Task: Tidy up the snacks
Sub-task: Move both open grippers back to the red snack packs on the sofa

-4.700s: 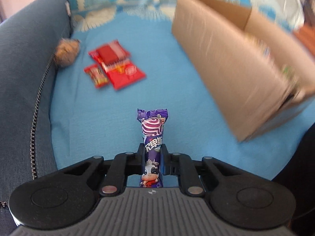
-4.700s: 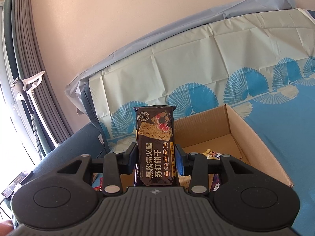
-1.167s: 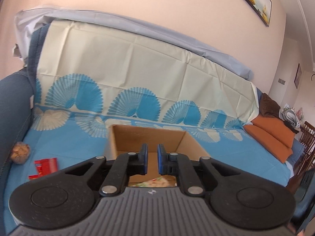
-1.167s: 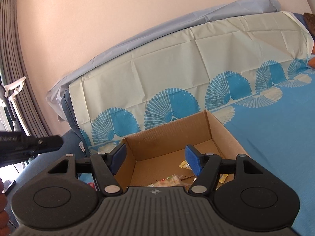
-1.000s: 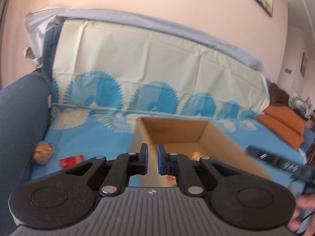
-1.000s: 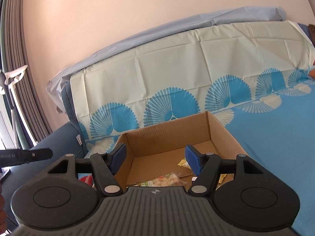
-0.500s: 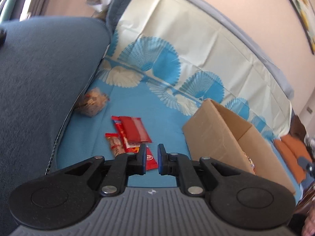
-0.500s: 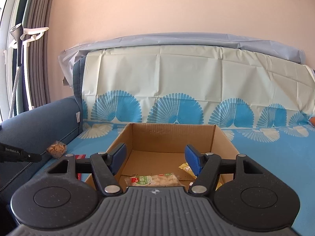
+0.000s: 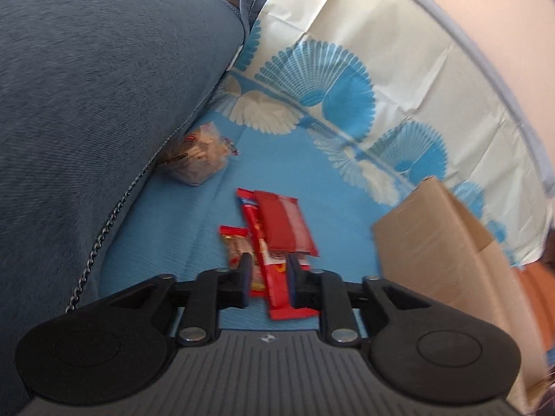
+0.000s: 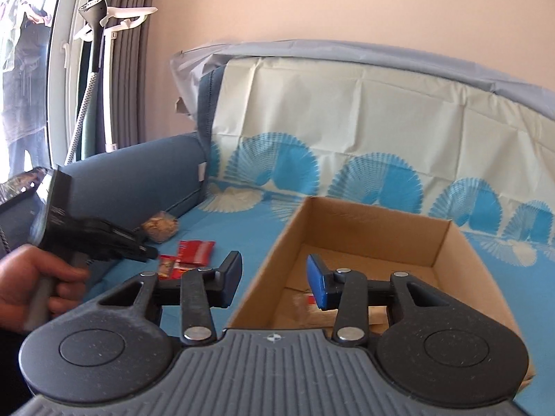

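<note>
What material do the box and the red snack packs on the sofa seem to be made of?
The box looks like plain brown cardboard with a matte surface; its cut top edges and folded corners show this. The red snack packs seem to be thin plastic film, fairly glossy, with flat sealed ends. The blur leaves their exact finish uncertain.

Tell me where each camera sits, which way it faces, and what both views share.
Left wrist: on the left gripper, tilted down at red snack packets on the blue cover.
Right wrist: on the right gripper, facing the sofa back over the cardboard box; the left hand shows.
Shared: box, red packets, clear snack bag.
</note>
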The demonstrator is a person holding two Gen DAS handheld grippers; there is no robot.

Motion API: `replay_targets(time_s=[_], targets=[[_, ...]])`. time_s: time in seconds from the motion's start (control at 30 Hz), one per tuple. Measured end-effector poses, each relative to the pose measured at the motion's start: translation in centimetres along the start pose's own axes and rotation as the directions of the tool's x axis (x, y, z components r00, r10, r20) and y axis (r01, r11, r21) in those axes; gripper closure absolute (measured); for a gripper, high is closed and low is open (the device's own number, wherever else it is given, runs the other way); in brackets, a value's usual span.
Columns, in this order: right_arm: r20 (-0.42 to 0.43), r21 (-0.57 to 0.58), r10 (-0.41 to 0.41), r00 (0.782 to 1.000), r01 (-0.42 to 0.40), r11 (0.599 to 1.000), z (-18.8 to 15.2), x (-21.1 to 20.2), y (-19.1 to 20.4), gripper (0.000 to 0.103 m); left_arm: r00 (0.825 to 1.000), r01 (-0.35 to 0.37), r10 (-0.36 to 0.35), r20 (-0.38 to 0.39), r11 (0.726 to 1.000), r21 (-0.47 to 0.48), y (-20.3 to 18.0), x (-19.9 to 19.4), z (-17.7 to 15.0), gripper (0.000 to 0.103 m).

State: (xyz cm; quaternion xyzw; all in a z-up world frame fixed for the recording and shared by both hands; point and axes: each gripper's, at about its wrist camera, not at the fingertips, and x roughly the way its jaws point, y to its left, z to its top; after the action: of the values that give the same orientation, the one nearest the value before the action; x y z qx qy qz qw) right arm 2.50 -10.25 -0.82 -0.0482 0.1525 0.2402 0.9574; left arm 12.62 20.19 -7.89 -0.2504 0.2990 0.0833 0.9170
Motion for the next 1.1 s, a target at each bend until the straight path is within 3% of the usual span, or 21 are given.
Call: replay_targets(time_s=[0.07,0.2,0.4,0.47,0.53,0.7,0.9,1.0,1.1], targets=[[-0.005,0.012,0.027,1.000,-0.027,1.000,0.8,0.6,1.1,0.060,0.999,-0.043,0.043,0.002,0.999,0.025,-0.3,0.9,-0.2,0.061],[-0.030,0.037,0.075,0.997,-0.074,0.997,2.5,2.8,3.1,0.060,0.995,-0.092,0.093,-0.020,0.995,0.034,-0.1,2.6,-0.3,0.061],[-0.092,0.103,0.139,0.986,-0.129,0.986,4.1,7.7,5.5,0.058,0.995,-0.082,0.083,-0.050,0.996,0.023,0.4,3.6,-0.3,0.061],[-0.123,0.108,0.145,0.982,-0.132,0.985,4.3,9.7,6.3,0.057,0.995,-0.082,0.084,-0.050,0.996,0.030,0.3,3.6,-0.4,0.068],[-0.151,0.110,0.147,0.978,-0.131,0.985,4.4,11.8,7.0,0.054,0.995,-0.077,0.079,-0.058,0.997,0.029,0.3,3.5,-0.5,0.084],[-0.236,0.152,0.149,0.960,-0.115,0.982,3.9,17.6,9.0,0.046,0.991,-0.132,0.132,-0.020,0.991,-0.012,0.9,2.1,-0.4,0.086],[-0.392,0.261,0.169,0.904,-0.067,0.963,1.6,25.3,10.5,0.030,0.978,-0.209,0.210,0.020,0.977,-0.039,1.3,1.1,-0.2,0.086],[-0.445,0.282,0.162,0.880,-0.034,0.959,0.8,28.1,10.5,0.028,0.979,-0.201,0.202,0.019,0.979,-0.037,1.4,0.9,-0.2,0.086],[-0.519,0.314,0.187,0.834,-0.017,0.949,-0.2,30.6,10.2,0.026,0.977,-0.214,0.214,0.005,0.976,-0.027,1.3,1.0,-0.2,0.086]])
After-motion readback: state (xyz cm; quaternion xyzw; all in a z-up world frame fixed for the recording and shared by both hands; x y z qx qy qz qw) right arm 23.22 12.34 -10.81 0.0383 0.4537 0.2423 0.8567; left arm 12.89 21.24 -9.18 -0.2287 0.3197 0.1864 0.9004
